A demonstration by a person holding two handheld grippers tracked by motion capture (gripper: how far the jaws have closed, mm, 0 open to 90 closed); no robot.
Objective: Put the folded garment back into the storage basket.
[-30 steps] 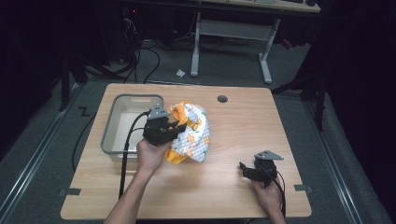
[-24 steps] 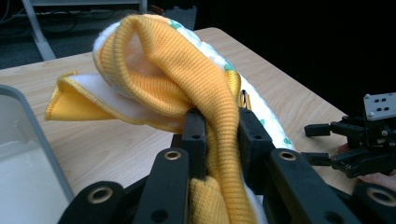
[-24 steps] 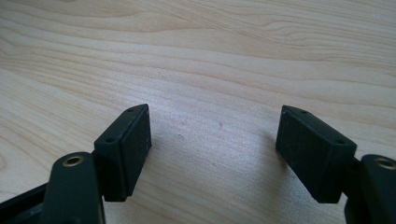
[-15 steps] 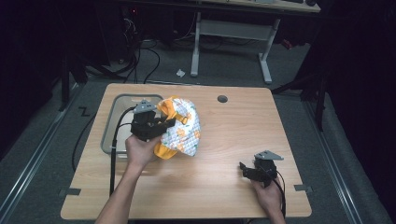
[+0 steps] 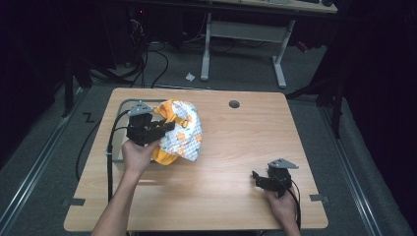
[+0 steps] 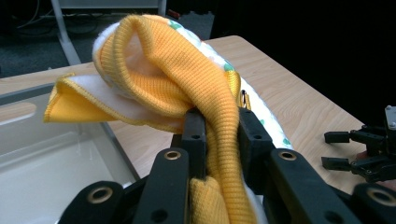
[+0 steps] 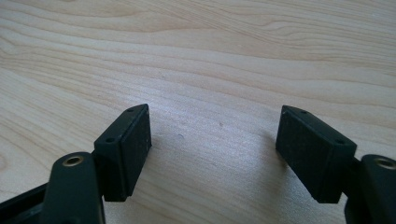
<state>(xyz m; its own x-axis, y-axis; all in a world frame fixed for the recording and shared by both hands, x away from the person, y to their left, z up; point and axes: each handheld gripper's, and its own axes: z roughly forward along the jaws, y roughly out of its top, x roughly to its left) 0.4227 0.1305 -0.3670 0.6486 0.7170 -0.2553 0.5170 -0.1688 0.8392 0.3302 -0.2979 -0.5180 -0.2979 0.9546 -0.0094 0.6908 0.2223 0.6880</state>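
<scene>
Two black jaws of the left gripper (image 6: 217, 140) are clamped on an orange knit band of the baby garment (image 6: 187, 79), a quilted white piece with orange trim and small prints. In the high view the left gripper (image 5: 164, 129) holds that garment (image 5: 179, 132) up at the left of the wooden table (image 5: 236, 182), over the near right edge of the clear plastic bin (image 5: 123, 110); whether the cloth touches the rim is hard to tell. Down at the near right, the right gripper (image 5: 258, 178) sits low, jaws wide apart with only bare wood between them.

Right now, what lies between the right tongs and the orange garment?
In the high view, bare wooden table lies between the right tongs and the orange garment.
</scene>
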